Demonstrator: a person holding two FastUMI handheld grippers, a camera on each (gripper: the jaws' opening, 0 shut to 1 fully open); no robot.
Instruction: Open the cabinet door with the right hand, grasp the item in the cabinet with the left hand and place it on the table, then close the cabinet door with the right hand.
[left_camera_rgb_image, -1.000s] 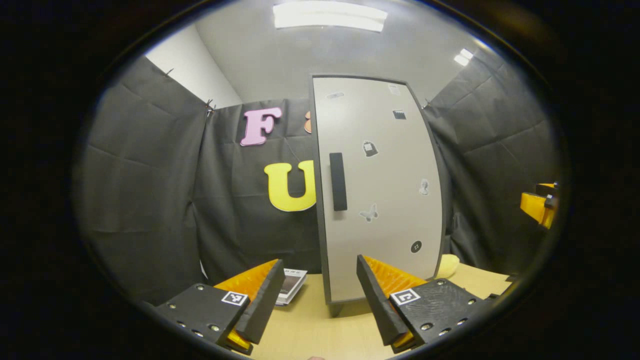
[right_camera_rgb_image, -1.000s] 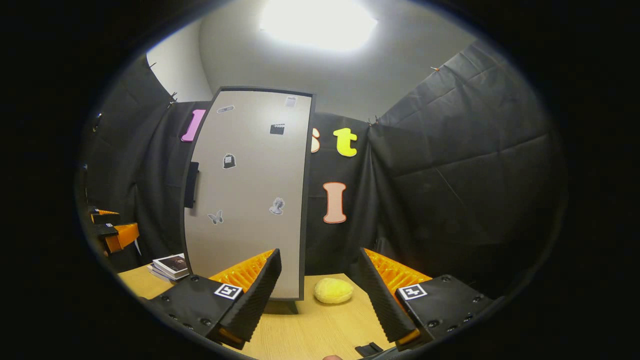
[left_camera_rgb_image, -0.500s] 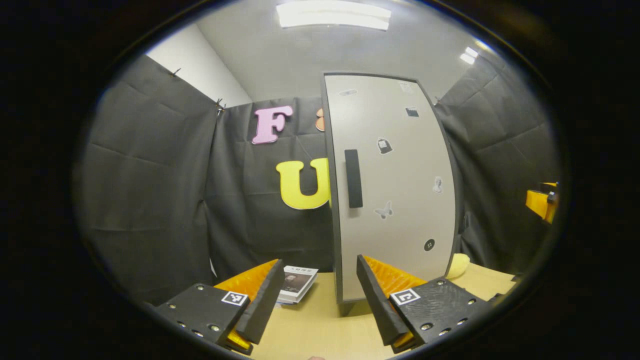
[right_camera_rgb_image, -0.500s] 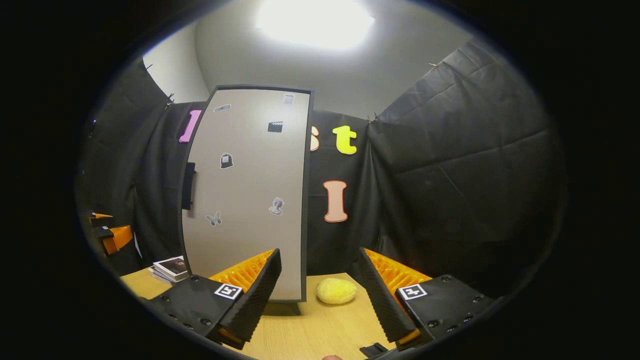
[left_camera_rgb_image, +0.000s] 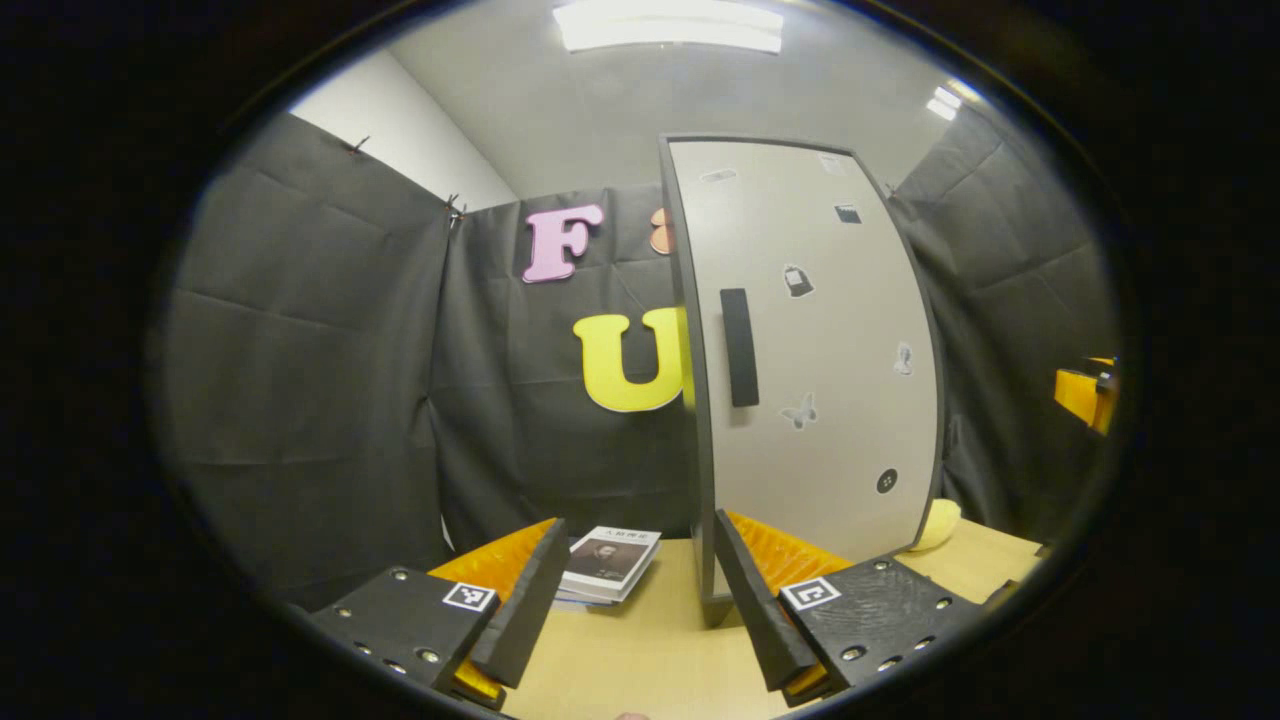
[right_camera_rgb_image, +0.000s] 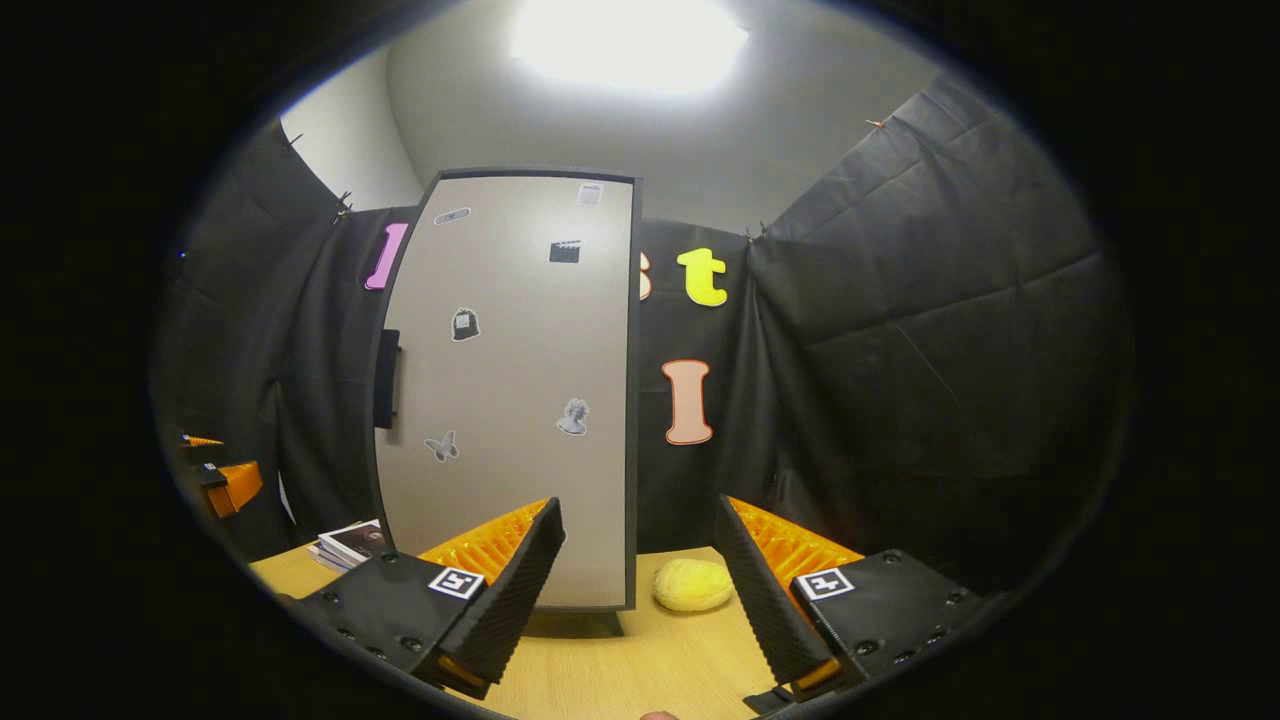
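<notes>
A tall grey cabinet (left_camera_rgb_image: 830, 350) (right_camera_rgb_image: 510, 400) stands on the wooden table (left_camera_rgb_image: 640, 650) with its door closed and a dark vertical handle (left_camera_rgb_image: 739, 348) (right_camera_rgb_image: 386, 379) near the door's left edge. Its inside is hidden. My left gripper (left_camera_rgb_image: 635, 590) is open, short of the cabinet's lower left corner, nothing between its fingers. My right gripper (right_camera_rgb_image: 635, 580) is open too, low in front of the cabinet's right edge, holding nothing. The other gripper shows far off at the left edge (right_camera_rgb_image: 225, 485) of the right gripper view and at the right edge (left_camera_rgb_image: 1085, 395) of the left gripper view.
A small stack of books (left_camera_rgb_image: 610, 565) (right_camera_rgb_image: 350, 542) lies on the table left of the cabinet. A yellow rounded soft object (right_camera_rgb_image: 692, 585) (left_camera_rgb_image: 938, 523) lies right of the cabinet's base. Black cloth walls close in behind and on both sides.
The cabinet has slid rightward in the left gripper view as that gripper turned left, showing more of the books. The right gripper view shifted slightly, the cabinet drifting right. Both grippers stay open.
</notes>
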